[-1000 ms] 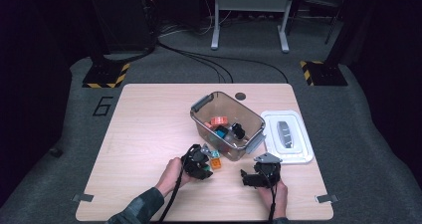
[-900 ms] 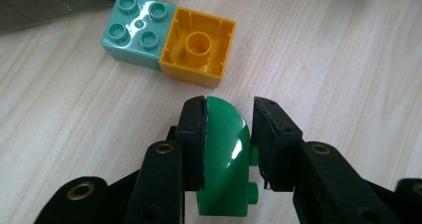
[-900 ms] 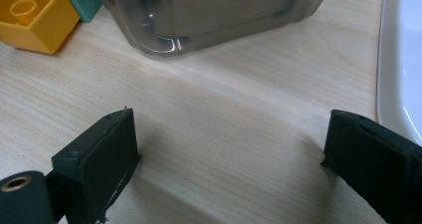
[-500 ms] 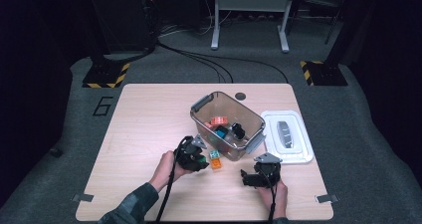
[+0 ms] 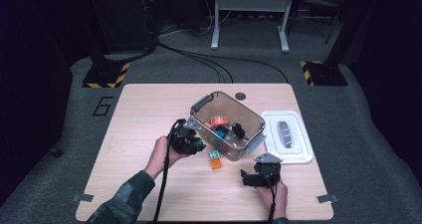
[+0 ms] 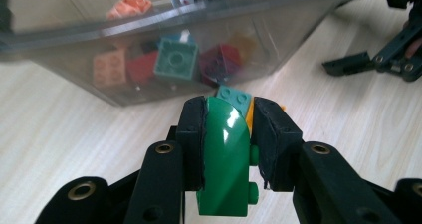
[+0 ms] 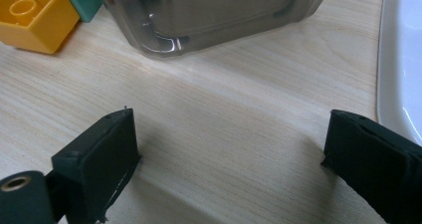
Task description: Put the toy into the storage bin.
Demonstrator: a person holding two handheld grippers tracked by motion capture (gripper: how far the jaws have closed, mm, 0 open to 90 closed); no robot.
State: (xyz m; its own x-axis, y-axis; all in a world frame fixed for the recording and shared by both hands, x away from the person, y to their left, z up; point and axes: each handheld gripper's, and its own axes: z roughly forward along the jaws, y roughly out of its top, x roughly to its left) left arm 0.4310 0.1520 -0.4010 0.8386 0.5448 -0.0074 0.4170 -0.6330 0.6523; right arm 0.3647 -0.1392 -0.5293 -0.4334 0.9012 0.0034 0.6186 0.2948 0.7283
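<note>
My left gripper (image 5: pixel 195 143) (image 6: pixel 229 124) is shut on a green curved brick (image 6: pixel 225 154) (image 5: pixel 199 146), held just left of the clear plastic bin (image 5: pixel 251 140). On the table beside the bin lie a teal brick (image 5: pixel 214 154) (image 6: pixel 234 98) (image 7: pixel 82 0) and an orange-yellow brick (image 5: pixel 216 163) (image 7: pixel 35 17), touching each other. The bin (image 6: pixel 164 59) holds several bricks in orange, red, teal and dark red. My right gripper (image 5: pixel 247 176) (image 7: pixel 229 139) stands open over bare wood near the front edge, with nothing between its jaws.
The bin's white lid (image 5: pixel 287 136) (image 7: pixel 398 59) lies flat to the right of the bin. A dark round hole (image 5: pixel 241 96) sits at the table's far edge. The right gripper's jaws (image 6: pixel 378 59) show beyond the bin's corner in the left gripper view.
My left gripper has lifted the green brick away from the teal and orange bricks and moved left and slightly back. The right gripper has stayed in place.
</note>
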